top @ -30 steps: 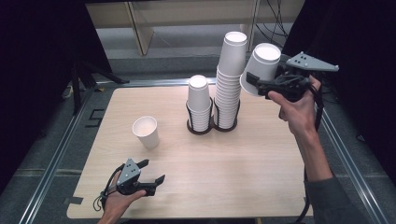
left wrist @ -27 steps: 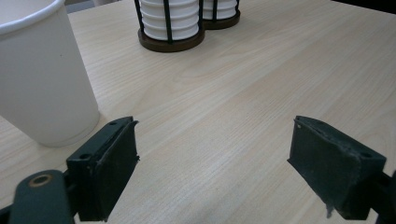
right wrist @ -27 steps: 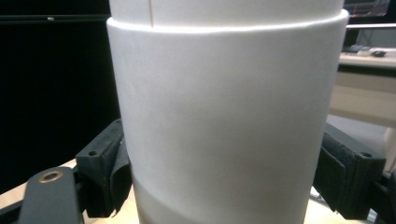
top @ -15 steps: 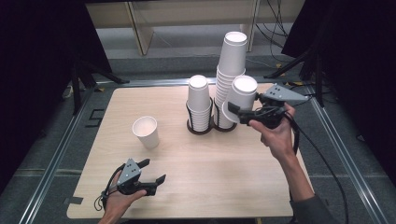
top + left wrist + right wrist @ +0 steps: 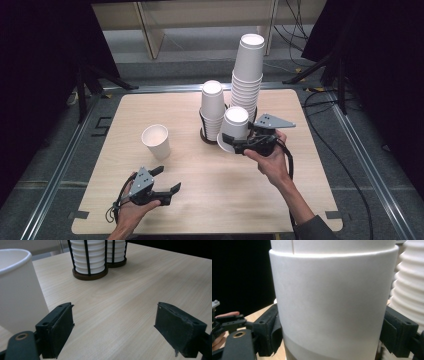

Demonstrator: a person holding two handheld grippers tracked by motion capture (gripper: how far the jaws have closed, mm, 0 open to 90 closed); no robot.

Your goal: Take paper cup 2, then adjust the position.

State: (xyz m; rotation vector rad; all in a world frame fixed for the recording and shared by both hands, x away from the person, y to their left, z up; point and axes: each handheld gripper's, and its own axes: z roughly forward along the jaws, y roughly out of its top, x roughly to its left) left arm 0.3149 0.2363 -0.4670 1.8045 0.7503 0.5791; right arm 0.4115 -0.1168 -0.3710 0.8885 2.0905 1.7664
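You are bringing the inverted paper cup [image 5: 234, 128] down: a second ago it was up beside the top of the tall cup stack [image 5: 247, 76], and now it is hanging low, just in front of the black wire cup holder [image 5: 206, 134], slightly tilted, with its rim close to the table [image 5: 300, 180] but, as far as the high view tells, not yet resting on it. Your right claw [image 5: 231, 142] is pinching it by the wall; in the right gripper view the pads [image 5: 268, 331] are pressing on both sides of the cup [image 5: 332, 305]. That descent suggests you are setting this one down beside the short cup stack [image 5: 212, 106].

Your left claw [image 5: 167, 180] is lying idle near the table's front edge, where it was a second ago. Its jaws are standing spread in the left gripper view with nothing between them. The upright single cup [image 5: 155, 141] is standing just beyond it, apart from the holder.
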